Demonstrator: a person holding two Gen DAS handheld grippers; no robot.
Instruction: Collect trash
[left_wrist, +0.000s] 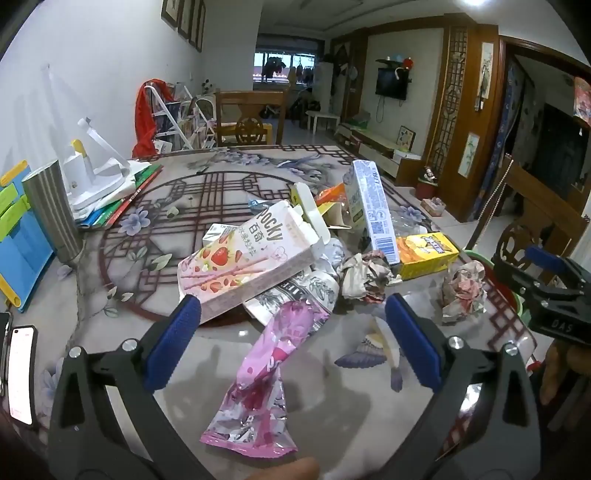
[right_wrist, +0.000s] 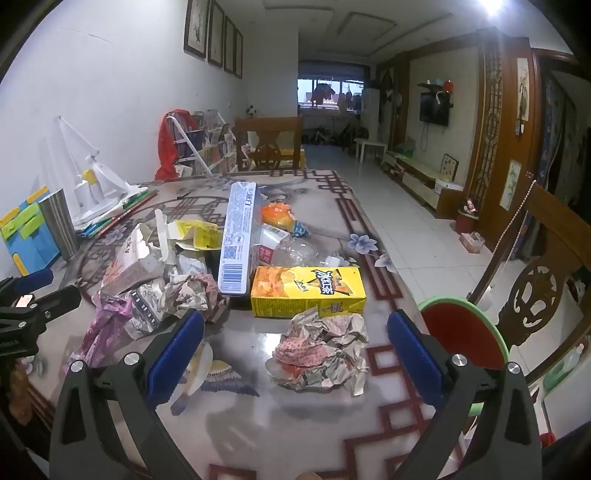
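Both tongs hang over the near edge of the patterned table (right_wrist: 332, 435), each tilted down toward the litter, and neither grips anything. The left gripper (left_wrist: 291, 332) has its blue pads spread wide; the pink foil wrapper (left_wrist: 258, 380) lies flat on the table in the gap between them, touching neither pad. Just beyond its left pad sits the Pocky box (left_wrist: 243, 258), propped on the heap, with a crumpled paper wad (left_wrist: 364, 277) just past the right pad.

The right gripper (right_wrist: 295, 347) is spread just as wide. A crumpled paper ball (right_wrist: 321, 354) rests on the table between its pads, nearer the right one, clear of both. Right behind that ball lies the yellow drink carton (right_wrist: 308, 290), and leaning over the heap behind it is a tall blue-and-white carton (right_wrist: 238, 240).

Off the table's right edge, just beside the right pad, stands a red bin with a green rim (right_wrist: 461, 332). On the far left stand a steel tumbler (right_wrist: 59, 225) and a white lamp (right_wrist: 99, 184).
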